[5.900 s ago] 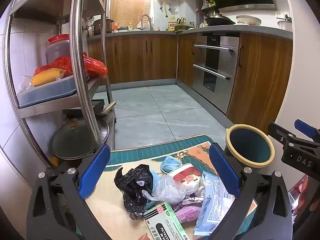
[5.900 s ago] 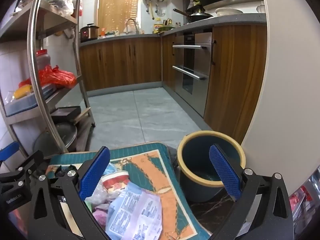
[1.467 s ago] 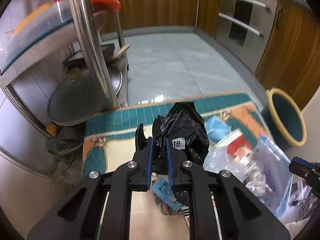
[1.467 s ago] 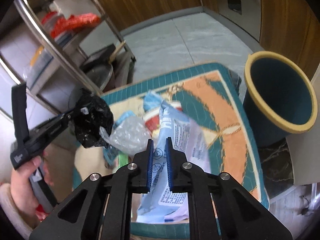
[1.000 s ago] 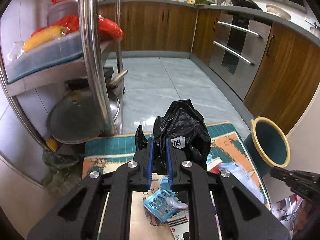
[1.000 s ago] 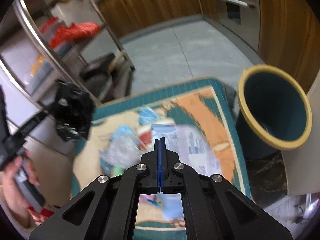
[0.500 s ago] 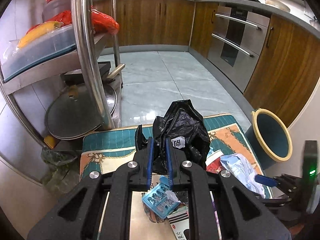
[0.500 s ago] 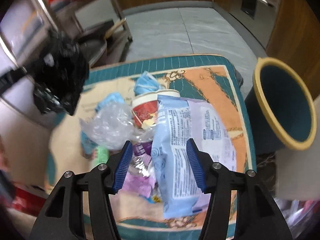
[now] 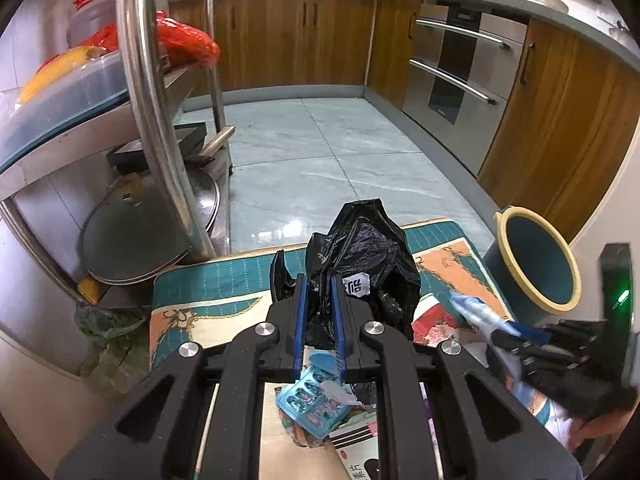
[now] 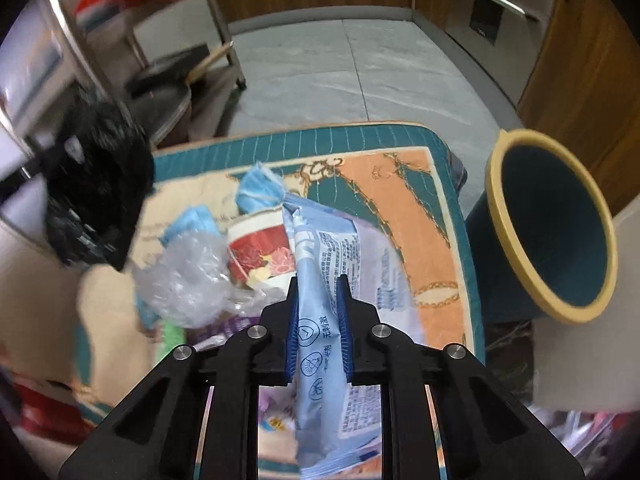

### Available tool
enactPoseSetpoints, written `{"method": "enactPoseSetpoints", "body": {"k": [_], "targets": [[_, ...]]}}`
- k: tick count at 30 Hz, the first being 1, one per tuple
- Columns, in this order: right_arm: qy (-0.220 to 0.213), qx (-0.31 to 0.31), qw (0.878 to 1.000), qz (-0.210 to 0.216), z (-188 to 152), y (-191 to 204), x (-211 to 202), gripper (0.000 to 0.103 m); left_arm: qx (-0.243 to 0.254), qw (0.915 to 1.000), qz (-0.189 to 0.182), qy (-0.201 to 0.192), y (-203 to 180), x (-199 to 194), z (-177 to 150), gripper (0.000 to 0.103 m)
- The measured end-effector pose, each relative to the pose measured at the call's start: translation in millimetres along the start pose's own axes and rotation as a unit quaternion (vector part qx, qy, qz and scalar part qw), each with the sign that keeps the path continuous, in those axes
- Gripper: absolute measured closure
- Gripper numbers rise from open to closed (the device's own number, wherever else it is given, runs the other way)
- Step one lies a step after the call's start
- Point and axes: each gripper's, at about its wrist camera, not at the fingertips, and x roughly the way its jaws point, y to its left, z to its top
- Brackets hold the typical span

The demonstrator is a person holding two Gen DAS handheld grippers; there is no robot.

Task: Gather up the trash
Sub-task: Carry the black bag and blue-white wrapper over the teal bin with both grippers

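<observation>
My left gripper [image 9: 319,286] is shut on a crumpled black plastic bag [image 9: 366,256] and holds it above the patterned mat [image 9: 224,292]. The bag also shows blurred at the left of the right wrist view [image 10: 96,204]. My right gripper [image 10: 318,284] is shut on a light blue printed wrapper [image 10: 320,320], lifted over the trash pile. It also shows at the right of the left wrist view [image 9: 520,332]. A teal bin with a yellow rim [image 10: 556,228] stands open to the right of the mat, also seen from the left wrist [image 9: 536,260].
On the mat lie a red paper cup [image 10: 260,252], a clear plastic bag [image 10: 184,276], blue face masks [image 10: 260,190] and a blister pack [image 9: 316,404]. A steel rack [image 9: 152,112] with pot lids stands at the left. Wooden cabinets and an oven [image 9: 456,64] line the far side.
My right gripper has shut on the blue wrapper, which lay between its open fingers half a second ago. My left gripper still holds the black bag, barely moved.
</observation>
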Motion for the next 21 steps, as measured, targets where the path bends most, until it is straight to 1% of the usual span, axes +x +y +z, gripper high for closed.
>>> {"method": "enactPoseSetpoints", "body": {"k": [2,7,11,15,17,19,21], "targets": [[-0.003,0.012,1.000,0.018,5.1,-9.0,-13.9,0.089,0.000,1.0000,-0.002,-0.001,-1.9,-0.8,0.2,0.092],[-0.024,0.047,0.997,0.060,14.3,-38.8,-54.1,0.090,0.006,0.9999,-0.012,-0.005,-12.1,-1.9,2.2,0.092],[-0.043,0.067,0.993,0.092,13.0,-53.8,-70.0,0.090,0.019,0.9997,-0.016,0.000,-25.2,2.3,1.9,0.092],[-0.072,0.066,0.990,0.098,20.2,-57.3,-82.0,0.090,0.017,0.9995,-0.025,-0.002,-41.0,7.4,7.2,0.092],[-0.091,0.067,0.989,0.095,24.7,-63.5,-88.8,0.090,0.019,0.9991,-0.038,-0.004,-55.5,10.3,10.3,0.092],[-0.108,0.073,0.987,0.091,28.4,-73.3,-95.7,0.090,0.027,0.9983,-0.051,-0.005,-72.6,14.7,12.3,0.092],[-0.127,0.086,0.985,0.082,32.8,-91.1,-102.4,0.090,0.034,0.9976,-0.061,-0.003,-89.3,20.2,13.9,0.092]]}}
